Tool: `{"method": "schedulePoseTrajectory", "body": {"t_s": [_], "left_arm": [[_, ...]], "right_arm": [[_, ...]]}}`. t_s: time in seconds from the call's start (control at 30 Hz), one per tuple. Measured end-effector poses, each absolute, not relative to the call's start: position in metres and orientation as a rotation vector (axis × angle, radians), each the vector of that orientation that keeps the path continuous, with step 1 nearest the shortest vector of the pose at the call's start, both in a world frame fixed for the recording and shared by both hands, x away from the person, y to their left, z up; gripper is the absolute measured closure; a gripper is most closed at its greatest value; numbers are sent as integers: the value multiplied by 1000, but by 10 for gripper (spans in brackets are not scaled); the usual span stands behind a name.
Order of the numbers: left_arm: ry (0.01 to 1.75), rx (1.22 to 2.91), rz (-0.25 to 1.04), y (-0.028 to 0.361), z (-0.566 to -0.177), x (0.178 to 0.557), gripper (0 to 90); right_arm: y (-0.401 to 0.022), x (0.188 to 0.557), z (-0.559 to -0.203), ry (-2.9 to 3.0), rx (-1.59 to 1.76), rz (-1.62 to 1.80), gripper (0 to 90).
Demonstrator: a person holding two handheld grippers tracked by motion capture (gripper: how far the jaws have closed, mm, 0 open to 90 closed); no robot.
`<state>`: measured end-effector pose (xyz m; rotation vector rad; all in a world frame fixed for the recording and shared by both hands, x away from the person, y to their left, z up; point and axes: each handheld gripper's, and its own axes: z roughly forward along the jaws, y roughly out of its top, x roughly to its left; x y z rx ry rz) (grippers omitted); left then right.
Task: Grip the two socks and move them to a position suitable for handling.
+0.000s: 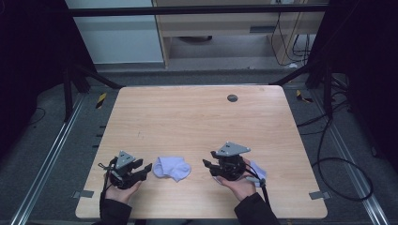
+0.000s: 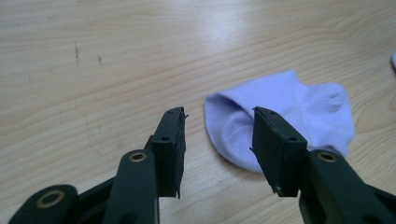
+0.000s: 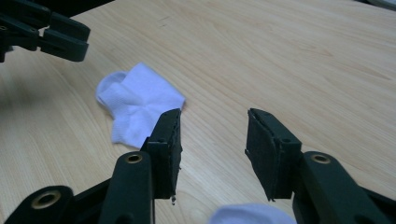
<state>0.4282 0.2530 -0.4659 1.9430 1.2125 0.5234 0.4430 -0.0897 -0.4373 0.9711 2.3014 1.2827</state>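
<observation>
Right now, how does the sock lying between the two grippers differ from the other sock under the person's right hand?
The middle sock lies in the open on the table, its whole shape showing; the second sock sits mostly hidden beneath the right gripper and hand. The middle sock lies just ahead of the open left gripper; the second sock lies below and behind the right gripper's jaws. Both are small, pale and lie slack on the wood.
</observation>
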Motion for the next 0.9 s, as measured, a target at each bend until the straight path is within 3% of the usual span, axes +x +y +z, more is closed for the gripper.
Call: {"method": "schedulePoseTrajectory", "body": {"t_s": [0.63, 0.9], "left_arm": [[1230, 2000, 505, 235, -487, 441, 568], [1249, 2010, 479, 235, -492, 445, 652]], "right_arm": [[-15, 442, -472, 2494, 845, 1222, 612], [12, 442, -491, 2561, 805, 1154, 636]]}}
